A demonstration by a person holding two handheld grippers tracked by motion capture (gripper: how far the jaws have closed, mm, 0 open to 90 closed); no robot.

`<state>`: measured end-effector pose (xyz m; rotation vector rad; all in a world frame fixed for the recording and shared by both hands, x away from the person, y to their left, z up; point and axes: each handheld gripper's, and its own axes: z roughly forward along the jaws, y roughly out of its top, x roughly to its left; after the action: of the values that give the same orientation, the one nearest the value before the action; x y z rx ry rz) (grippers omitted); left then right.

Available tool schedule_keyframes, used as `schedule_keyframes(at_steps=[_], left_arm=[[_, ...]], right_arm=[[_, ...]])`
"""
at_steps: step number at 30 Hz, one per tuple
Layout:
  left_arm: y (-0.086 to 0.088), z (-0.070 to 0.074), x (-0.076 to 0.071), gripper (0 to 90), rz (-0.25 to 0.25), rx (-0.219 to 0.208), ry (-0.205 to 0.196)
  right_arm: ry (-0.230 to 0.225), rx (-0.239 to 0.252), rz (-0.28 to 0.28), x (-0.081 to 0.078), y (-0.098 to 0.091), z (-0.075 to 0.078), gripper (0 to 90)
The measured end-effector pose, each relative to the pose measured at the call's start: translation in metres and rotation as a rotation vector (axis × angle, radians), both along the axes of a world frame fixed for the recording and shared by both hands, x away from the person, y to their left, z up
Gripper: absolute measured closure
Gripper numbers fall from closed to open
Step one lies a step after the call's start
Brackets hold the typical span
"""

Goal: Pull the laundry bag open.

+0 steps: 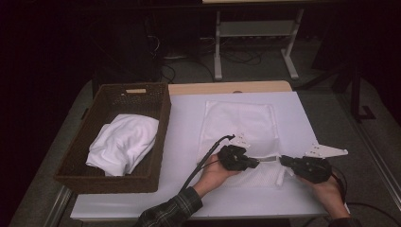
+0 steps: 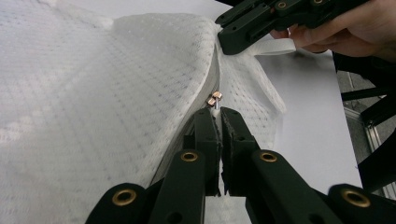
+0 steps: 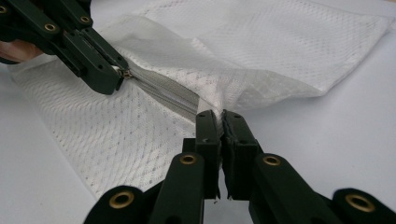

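Observation:
A white mesh bag [image 1: 239, 120] with a grey zipper [image 3: 163, 93] lies flat on the white table. My left gripper [image 1: 255, 163] is shut on the small copper zipper pull [image 2: 215, 99] at the bag's near edge. In the right gripper view that pull [image 3: 125, 73] sits at the left gripper's tips. My right gripper [image 1: 283, 161] is shut on the bag's fabric [image 3: 210, 100] at the zipper's end. The two grippers point at each other, a short stretch of zipper between them. That part of the bag is lifted slightly off the table.
A brown wicker basket [image 1: 161, 118] stands at the left of the table with a crumpled white cloth [image 1: 124, 142] inside. The table's right edge [image 1: 321, 142] is close to my right hand. Desk legs and cables stand on the floor beyond.

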<state>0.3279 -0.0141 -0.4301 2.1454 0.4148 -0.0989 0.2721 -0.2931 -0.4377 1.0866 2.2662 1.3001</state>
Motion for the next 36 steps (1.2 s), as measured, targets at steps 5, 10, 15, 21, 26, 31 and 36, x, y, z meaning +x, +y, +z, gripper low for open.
schedule_keyframes(at_steps=[5,10,15,21,26,31,36], left_arm=[[0.007,0.000,-0.002,86.5,0.012,0.008,0.002],[0.014,0.000,-0.002,86.5,0.019,0.009,0.005],[0.022,0.000,-0.004,86.5,0.029,0.010,0.012],[0.029,-0.002,-0.005,86.5,0.038,0.014,0.024],[0.035,-0.003,-0.005,86.5,0.049,0.016,0.031],[0.041,-0.003,-0.004,86.5,0.058,0.020,0.035],[0.045,-0.004,-0.005,86.5,0.066,0.022,0.040]], right_arm=[[-0.002,-0.008,-0.001,0.000,-0.001,0.000,85.4],[-0.001,-0.010,-0.005,0.000,-0.001,-0.001,85.3],[0.002,-0.014,-0.006,0.000,-0.001,-0.001,85.3],[0.006,-0.019,-0.005,0.000,-0.001,-0.002,85.4],[0.005,-0.021,-0.007,0.000,-0.001,-0.002,85.4],[0.007,-0.024,-0.009,0.000,-0.002,-0.003,85.4],[0.009,-0.023,-0.013,0.001,-0.002,-0.003,85.4]])
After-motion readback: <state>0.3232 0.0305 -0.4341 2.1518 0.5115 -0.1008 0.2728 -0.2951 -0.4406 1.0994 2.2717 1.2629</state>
